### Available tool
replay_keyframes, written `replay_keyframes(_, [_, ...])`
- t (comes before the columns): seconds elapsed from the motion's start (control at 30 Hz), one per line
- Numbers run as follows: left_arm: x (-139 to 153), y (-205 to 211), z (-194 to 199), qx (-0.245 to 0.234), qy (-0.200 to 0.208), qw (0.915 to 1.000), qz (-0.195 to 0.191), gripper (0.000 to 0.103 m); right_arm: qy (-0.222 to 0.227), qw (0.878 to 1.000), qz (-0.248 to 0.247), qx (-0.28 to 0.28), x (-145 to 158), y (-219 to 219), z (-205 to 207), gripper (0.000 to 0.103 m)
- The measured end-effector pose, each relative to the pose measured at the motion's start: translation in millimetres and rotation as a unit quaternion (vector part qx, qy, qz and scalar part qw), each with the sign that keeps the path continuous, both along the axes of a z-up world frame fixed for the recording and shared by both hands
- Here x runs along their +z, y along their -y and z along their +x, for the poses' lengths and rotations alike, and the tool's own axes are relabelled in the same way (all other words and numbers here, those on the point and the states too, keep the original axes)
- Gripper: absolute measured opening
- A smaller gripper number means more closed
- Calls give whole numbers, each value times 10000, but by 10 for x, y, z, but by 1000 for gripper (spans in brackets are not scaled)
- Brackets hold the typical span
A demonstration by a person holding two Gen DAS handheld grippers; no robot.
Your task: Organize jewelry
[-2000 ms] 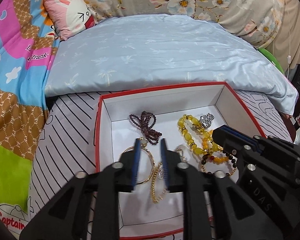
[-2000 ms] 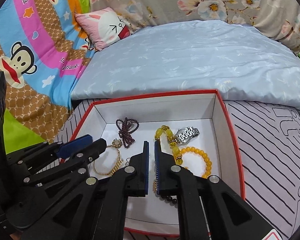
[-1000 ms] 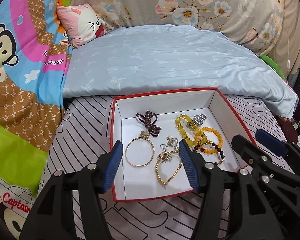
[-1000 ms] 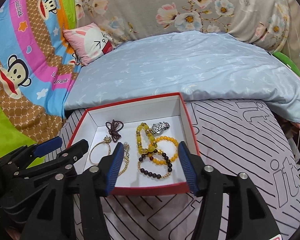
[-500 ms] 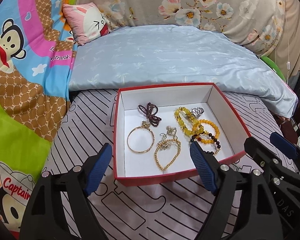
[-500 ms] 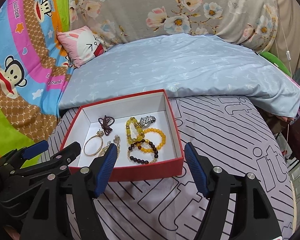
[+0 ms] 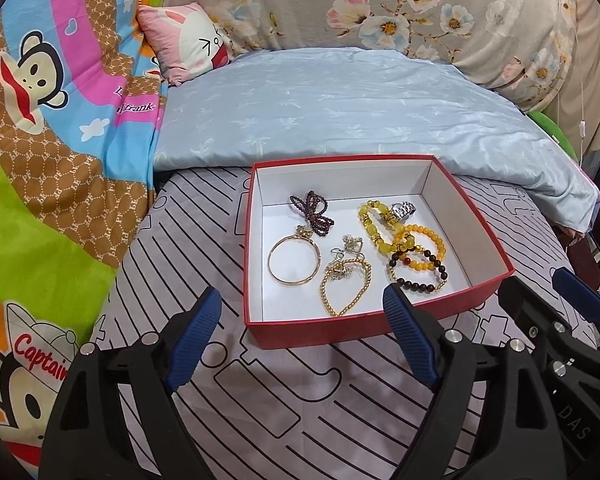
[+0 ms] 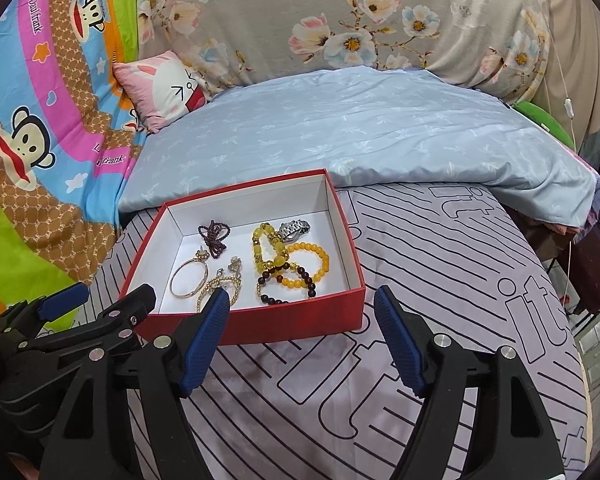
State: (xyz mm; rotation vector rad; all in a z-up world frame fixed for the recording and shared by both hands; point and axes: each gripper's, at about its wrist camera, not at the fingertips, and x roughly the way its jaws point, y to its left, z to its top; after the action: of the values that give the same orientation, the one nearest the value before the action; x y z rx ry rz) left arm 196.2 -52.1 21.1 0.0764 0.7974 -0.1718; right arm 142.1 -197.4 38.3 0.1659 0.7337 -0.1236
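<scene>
1. My left claw (image 7: 302, 330) is spread wide, its blue pads far apart, holding nothing and touching nothing; it hangs above the striped bed cover just short of the near wall of the red box (image 7: 474, 216).
2. My right claw (image 8: 300, 330) is spread just as wide and is likewise empty, also above the cover just short of the box's near wall.
3. In the right wrist view my left claw shows at the lower left; in the left wrist view the right one shows at the lower right.
4. The box has a white inside and sits on the grey cover with black stripes (image 7: 300, 400).
5. All the jewelry lies inside it: a gold bangle (image 7: 294, 260) at the left, a dark purple bead string (image 7: 312, 210) behind it, and a gold chain (image 7: 346, 286) with small silver pieces in the middle.
6. On the right side lie a yellow bead bracelet (image 7: 374, 224), an orange bead bracelet (image 7: 424, 240), a dark bead bracelet (image 7: 418, 276) overlapping them, and a silver watch (image 7: 402, 211) at the back.
7. Behind the box a pale blue quilt (image 7: 340, 104) covers the bed.
8. A pink bunny pillow (image 7: 188, 40) sits at the far left.
9. A bright cartoon monkey blanket (image 7: 40, 120) runs down the left side.
10. A grey floral sheet (image 8: 360, 20) fills the back.
</scene>
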Motion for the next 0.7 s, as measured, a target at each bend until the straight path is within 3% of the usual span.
replay_keyframes(0.7, [21, -99, -88, 187, 51, 9997, 177, 80, -30, 9999, -83, 63, 23, -134, -95, 73])
